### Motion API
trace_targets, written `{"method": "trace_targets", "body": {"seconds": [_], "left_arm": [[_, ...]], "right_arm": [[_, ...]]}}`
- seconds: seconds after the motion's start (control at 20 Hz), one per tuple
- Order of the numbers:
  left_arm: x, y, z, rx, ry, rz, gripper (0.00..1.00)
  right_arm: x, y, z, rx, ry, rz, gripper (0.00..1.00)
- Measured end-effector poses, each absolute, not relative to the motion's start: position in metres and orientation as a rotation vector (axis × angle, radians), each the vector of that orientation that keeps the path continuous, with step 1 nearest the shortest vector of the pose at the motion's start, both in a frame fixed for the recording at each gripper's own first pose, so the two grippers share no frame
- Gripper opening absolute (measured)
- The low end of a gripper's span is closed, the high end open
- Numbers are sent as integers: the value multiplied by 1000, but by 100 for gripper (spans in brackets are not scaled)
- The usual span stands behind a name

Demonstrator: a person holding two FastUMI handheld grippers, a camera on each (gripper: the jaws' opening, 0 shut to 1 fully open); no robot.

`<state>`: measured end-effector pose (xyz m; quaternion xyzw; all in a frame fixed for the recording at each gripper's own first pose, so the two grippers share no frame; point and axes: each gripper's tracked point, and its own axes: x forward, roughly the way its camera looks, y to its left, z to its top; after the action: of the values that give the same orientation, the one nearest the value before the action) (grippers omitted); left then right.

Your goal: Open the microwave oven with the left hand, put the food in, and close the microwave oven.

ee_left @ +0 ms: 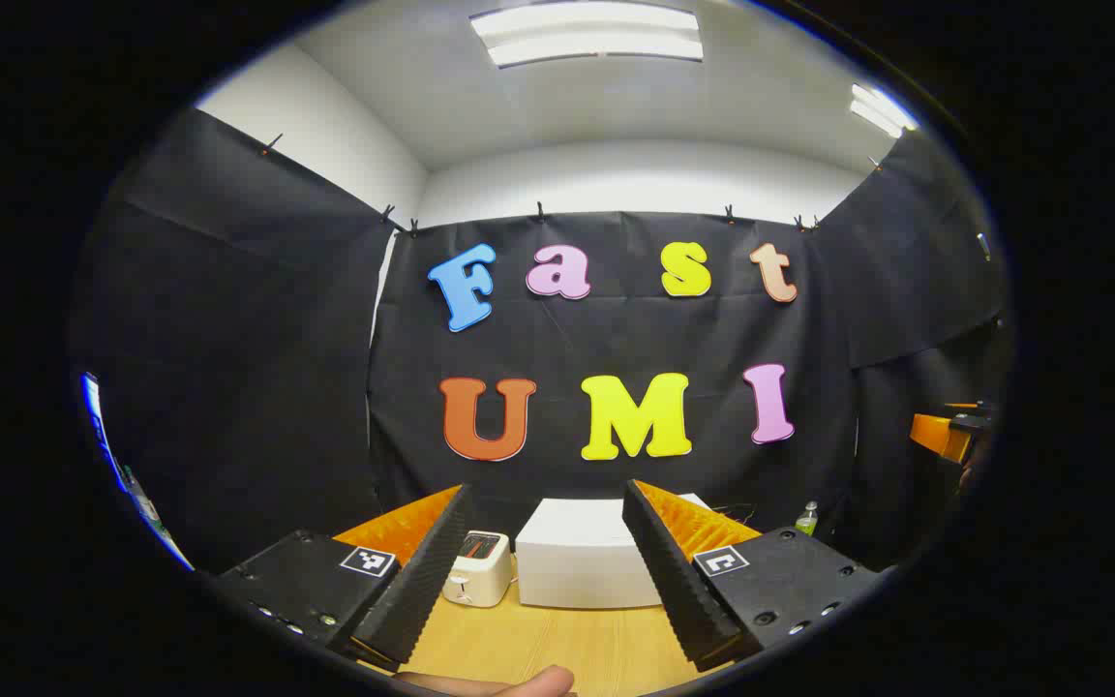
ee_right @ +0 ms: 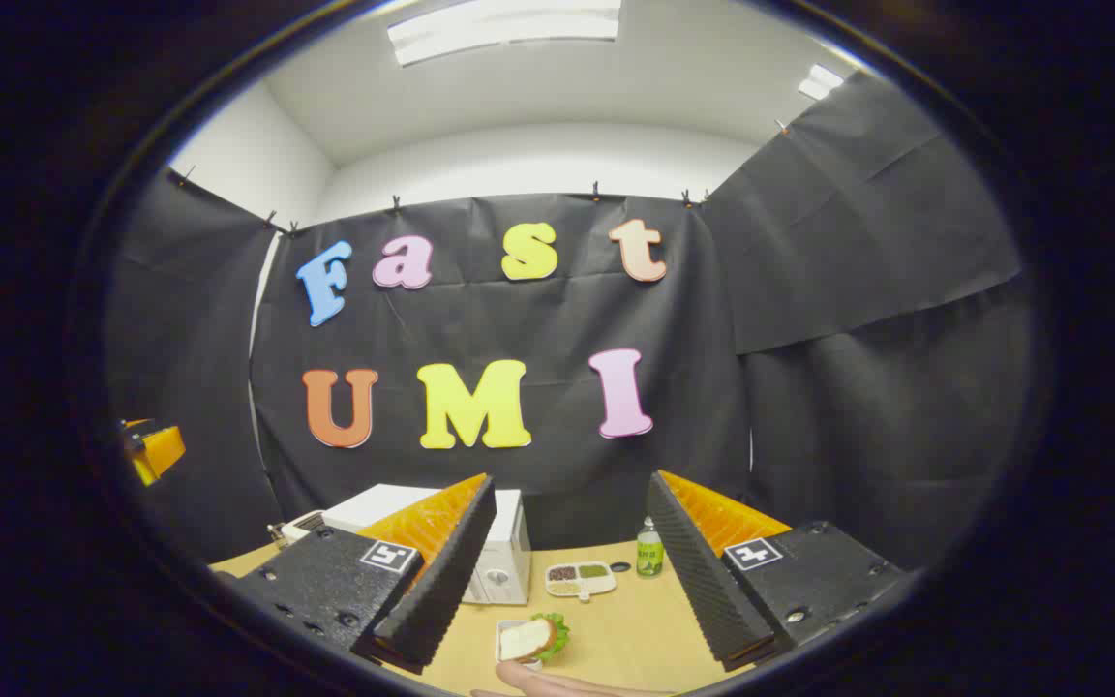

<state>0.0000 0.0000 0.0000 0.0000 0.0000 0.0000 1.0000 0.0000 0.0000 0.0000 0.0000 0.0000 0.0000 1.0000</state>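
Note:
A white microwave oven (ee_left: 588, 554) stands at the back of the wooden table, its door shut; it also shows in the right gripper view as the microwave (ee_right: 504, 557). In front of it lies the food, a sandwich with lettuce on a small white plate (ee_right: 530, 639). My left gripper (ee_left: 548, 561) is held open above the table's near side, well short of the microwave, with nothing between its fingers. My right gripper (ee_right: 567, 571) is open too, raised above the sandwich and empty. The other gripper (ee_left: 945, 434) shows at the right edge of the left gripper view.
A white toaster (ee_left: 476, 568) sits left of the microwave. A divided tray of food (ee_right: 579, 578) and a green bottle (ee_right: 649, 549) stand to its right. A fingertip (ee_left: 519, 681) shows at the bottom edge. Black cloth walls close the booth on three sides.

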Motion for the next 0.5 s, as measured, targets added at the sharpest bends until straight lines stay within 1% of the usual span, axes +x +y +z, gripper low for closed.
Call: {"method": "trace_targets", "body": {"seconds": [0.05, 0.1, 0.15, 0.5], "left_arm": [[1, -1, -2, 12, 10, -4, 95], [3, -3, -3, 24, 16, -8, 95], [3, -3, -3, 34, 19, -8, 95], [12, -17, -16, 44, 67, -48, 96]], "right_arm": [[-1, 1, 0, 2, -4, 9, 91], [-2, 1, 2, 1, -11, 11, 100], [-2, -2, 4, -3, -17, 9, 92], [-6, -4, 2, -26, -3, 2, 91]]}}
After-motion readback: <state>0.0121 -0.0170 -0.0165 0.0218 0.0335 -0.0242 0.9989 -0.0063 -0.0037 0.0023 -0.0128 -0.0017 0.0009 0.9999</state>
